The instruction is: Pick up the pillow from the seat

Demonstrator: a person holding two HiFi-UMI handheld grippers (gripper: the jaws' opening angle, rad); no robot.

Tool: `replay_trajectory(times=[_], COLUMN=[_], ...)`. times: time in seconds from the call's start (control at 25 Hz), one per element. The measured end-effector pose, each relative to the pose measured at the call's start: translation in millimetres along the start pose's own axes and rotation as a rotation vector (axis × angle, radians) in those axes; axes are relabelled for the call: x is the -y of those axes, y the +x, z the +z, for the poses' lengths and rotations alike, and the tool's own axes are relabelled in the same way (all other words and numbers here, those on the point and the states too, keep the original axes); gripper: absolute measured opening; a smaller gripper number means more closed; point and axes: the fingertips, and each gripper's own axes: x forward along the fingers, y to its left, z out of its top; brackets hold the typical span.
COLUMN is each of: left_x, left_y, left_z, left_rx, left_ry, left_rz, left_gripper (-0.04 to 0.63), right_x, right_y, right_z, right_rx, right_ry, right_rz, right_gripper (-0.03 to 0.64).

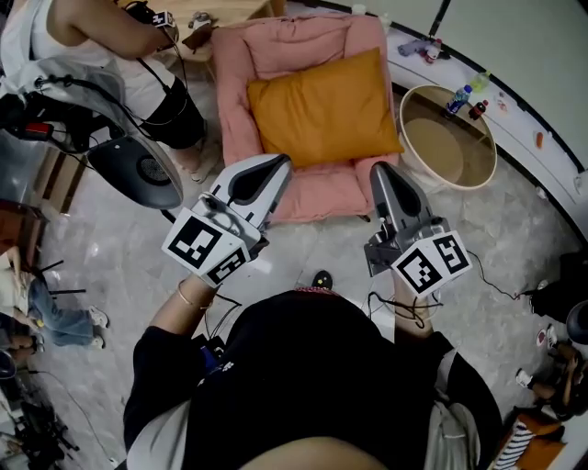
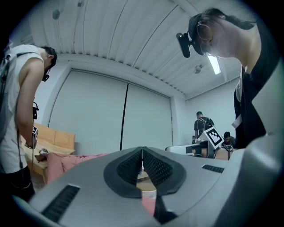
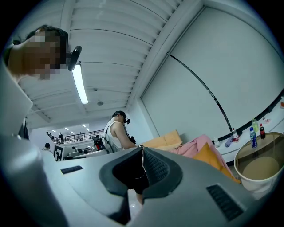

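Observation:
An orange pillow (image 1: 323, 110) lies on a pink cushioned seat (image 1: 233, 78) in the head view. My left gripper (image 1: 278, 165) is shut and empty, its tip near the seat's front left edge, short of the pillow. Shut and empty too, my right gripper (image 1: 378, 173) has its tip at the seat's front right corner. In the right gripper view the pillow (image 3: 212, 158) and the pink seat (image 3: 195, 145) show to the right of the shut gripper (image 3: 142, 148). The left gripper view shows its shut gripper (image 2: 142, 150) with the pink seat (image 2: 66, 162) low at the left.
A round beige tub (image 1: 450, 138) stands right of the seat, with bottles (image 1: 464, 96) on a white ledge behind it. A person in a white top (image 1: 101, 46) stands at the left by a wooden bench (image 1: 216, 11). A dark fan-like device (image 1: 138, 170) sits on the floor at left.

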Motion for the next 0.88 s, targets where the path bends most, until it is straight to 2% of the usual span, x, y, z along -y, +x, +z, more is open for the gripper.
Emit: replay_trajectory(times=[0.2, 0.44, 0.88], left_x=[3, 6, 10], left_y=[9, 5, 7], left_z=[3, 2, -3], left_rx=[0.007, 0.006, -0.006], left_ry=[0.01, 0.018, 0.016], left_rz=[0.038, 0.079, 0.065], left_gripper=[0.011, 0.011, 0.011], right_x=[11, 21, 25], right_y=[3, -2, -12], right_z=[5, 11, 6], right_rx=[-0.016, -0.006, -0.002], right_ry=[-0.011, -0.02, -0.004], right_rz=[0.042, 0.05, 0.028], right_gripper=[0.022, 0.022, 0.021])
